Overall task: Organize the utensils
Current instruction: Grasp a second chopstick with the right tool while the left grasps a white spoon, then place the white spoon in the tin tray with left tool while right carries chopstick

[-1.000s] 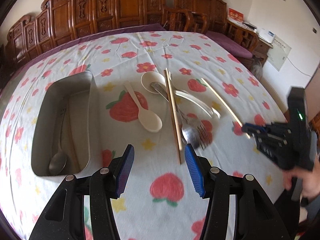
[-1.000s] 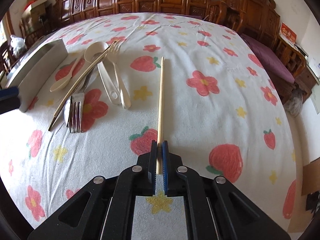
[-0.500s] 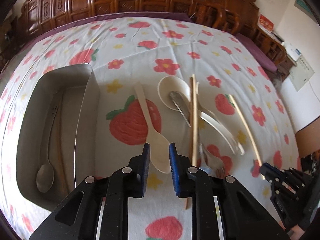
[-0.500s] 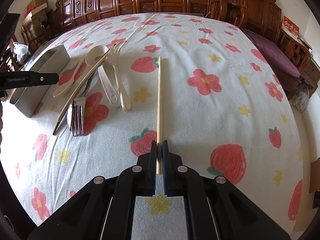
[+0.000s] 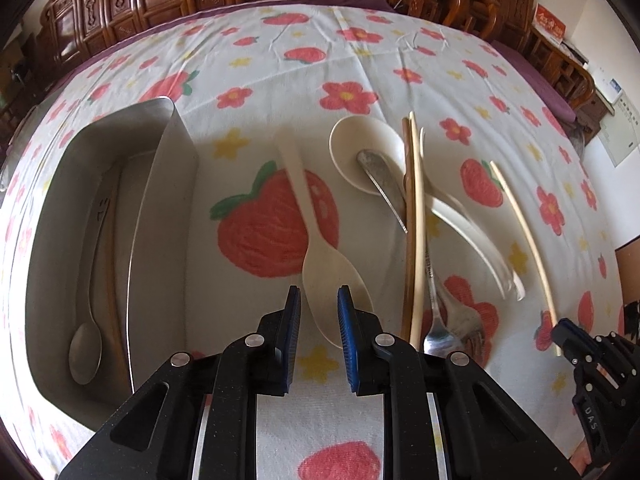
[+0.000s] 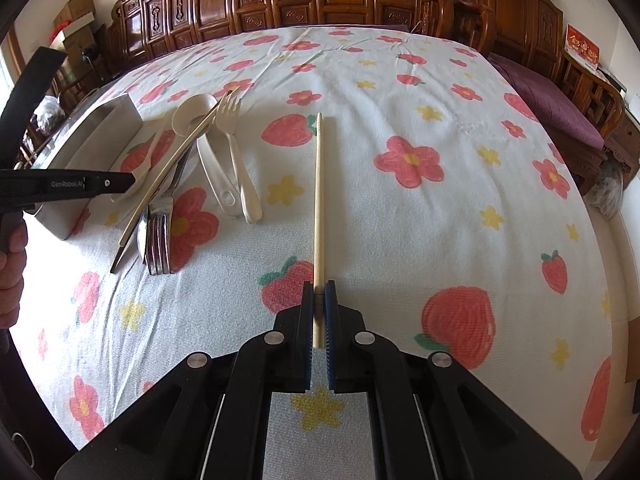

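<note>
Left gripper, jaws narrow, straddles cream spoon bowl at frame centre; handle runs up-frame; metal tray left.

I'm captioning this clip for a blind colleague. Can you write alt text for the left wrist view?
The left gripper hovers with its jaws narrowly apart around the bowl of a cream plastic spoon on a strawberry-print tablecloth. A metal tray at left holds a metal spoon; more utensils lie at right.
</note>
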Tool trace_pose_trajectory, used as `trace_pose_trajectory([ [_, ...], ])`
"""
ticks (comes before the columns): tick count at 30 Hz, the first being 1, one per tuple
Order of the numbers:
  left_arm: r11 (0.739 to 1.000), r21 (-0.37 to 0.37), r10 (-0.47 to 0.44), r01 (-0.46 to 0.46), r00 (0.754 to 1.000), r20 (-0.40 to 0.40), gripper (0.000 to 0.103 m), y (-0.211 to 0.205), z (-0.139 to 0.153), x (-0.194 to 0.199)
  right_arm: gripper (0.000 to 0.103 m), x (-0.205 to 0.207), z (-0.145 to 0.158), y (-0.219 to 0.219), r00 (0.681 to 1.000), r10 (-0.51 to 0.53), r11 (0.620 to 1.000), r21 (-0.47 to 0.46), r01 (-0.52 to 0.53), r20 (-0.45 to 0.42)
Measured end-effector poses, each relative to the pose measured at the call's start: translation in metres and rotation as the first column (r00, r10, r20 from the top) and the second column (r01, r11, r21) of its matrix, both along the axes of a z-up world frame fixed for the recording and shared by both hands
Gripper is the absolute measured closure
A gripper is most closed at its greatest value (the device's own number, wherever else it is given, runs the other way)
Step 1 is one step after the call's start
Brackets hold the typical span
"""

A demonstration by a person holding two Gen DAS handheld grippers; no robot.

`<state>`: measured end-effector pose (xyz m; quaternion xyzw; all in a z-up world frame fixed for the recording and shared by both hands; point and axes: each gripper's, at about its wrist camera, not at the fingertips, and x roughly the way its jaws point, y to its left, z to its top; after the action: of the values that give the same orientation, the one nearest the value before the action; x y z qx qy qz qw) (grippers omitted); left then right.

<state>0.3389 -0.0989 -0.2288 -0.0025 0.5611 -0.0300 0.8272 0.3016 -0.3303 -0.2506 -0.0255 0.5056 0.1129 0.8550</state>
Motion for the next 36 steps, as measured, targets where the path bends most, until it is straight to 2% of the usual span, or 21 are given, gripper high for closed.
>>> trace_pose_trajectory([
  [9,1.000,0.012,-0.012,0.012,1.000,0.010,0.085,-0.004,-0.003,0.000,0.097,0.000,0.000,0.000,1.000,0.000,1.000,0.005,0.000,-0.002],
  [10,1.000,0.015,-0.013,0.012,1.000,0.014,0.087,-0.004,-0.003,0.000,0.097,0.000,0.000,0.000,1.000,0.000,1.000,0.005,0.000,-0.002],
  [12,1.000,0.019,-0.013,0.013,1.000,0.025,0.098,-0.004,-0.002,-0.001,0.097,0.000,0.000,-0.001,1.000,0.000,1.000,0.004,0.000,-0.001],
  [15,1.000,0.007,-0.020,0.020,0.999,0.042,0.102,-0.004,0.005,-0.003,0.097,0.000,0.000,-0.001,1.000,0.000,1.000,0.002,0.000,-0.001],
  [20,0.999,0.005,-0.035,0.034,0.995,0.096,0.102,-0.002,0.024,-0.014,0.097,0.000,0.001,0.001,1.000,0.000,1.000,-0.001,0.000,0.009],
  [27,0.998,0.024,-0.066,0.062,0.982,0.178,0.102,0.009,0.059,-0.033,0.097,-0.006,0.031,0.008,0.996,0.001,0.999,0.036,-0.004,0.087],
  [36,0.997,0.052,-0.065,0.054,0.971,0.231,0.102,0.033,0.087,-0.049,0.097,-0.016,0.065,0.026,0.987,0.039,0.996,0.073,-0.051,0.155],
])
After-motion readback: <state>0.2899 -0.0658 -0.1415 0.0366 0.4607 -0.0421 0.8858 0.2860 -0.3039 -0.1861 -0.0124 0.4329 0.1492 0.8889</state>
